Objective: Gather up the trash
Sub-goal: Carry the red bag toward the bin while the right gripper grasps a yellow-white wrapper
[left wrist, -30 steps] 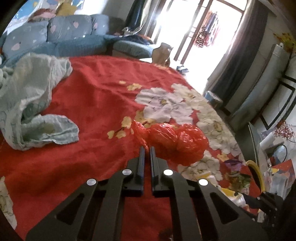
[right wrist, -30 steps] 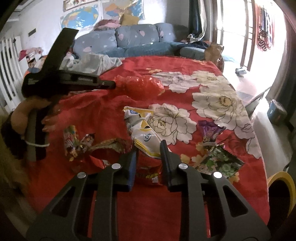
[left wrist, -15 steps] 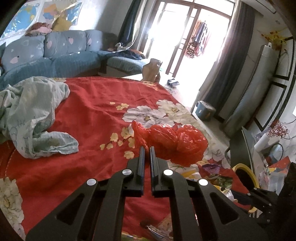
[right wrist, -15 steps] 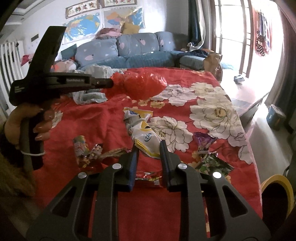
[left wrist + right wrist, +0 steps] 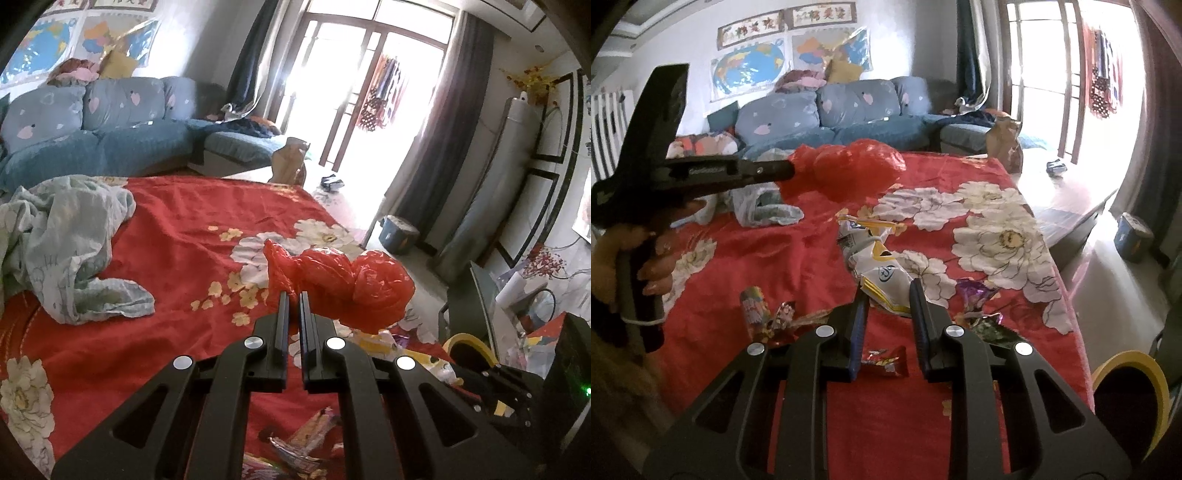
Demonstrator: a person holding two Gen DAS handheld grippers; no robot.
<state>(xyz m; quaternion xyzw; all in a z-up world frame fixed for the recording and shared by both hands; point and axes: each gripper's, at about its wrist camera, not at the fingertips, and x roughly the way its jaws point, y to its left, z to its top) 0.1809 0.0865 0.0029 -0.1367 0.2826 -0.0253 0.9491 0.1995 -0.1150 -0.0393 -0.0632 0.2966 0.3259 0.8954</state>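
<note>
The left tool [image 5: 291,295] is pinched tight on the neck of a crumpled red bag [image 5: 343,286], which hangs in the air above the bed [image 5: 177,236], clear of the red flowered cover. In the right wrist view a hand [image 5: 631,254] grips that tool's handle and the bag bulges off its tip. The bag looks bunched, and whether anything is inside I cannot tell.

The right tool [image 5: 888,295] hovers over the litter with its jaws narrow and nothing between them; the pads touch no wrapper.

By my reckoning the job has barely begun. Every piece I can see lies loose on the cover: a white and yellow packet [image 5: 877,267] just beyond the right tool's tips, a small red wrapper [image 5: 884,362] under them, a striped tube [image 5: 753,308] and a crinkled wrapper [image 5: 783,315] to their left, and a purple wrapper [image 5: 975,291] and a green one [image 5: 991,328] to their right. A bin [image 5: 1130,398] with a yellow rim stands off the bed's corner. A pale cloth [image 5: 70,243] lies heaped further up the bed; it does not look like trash.

The white packet carries a round blue logo with characters too small to read. Two framed strips of large characters hang above maps on the far wall, also too blurred for me.
</note>
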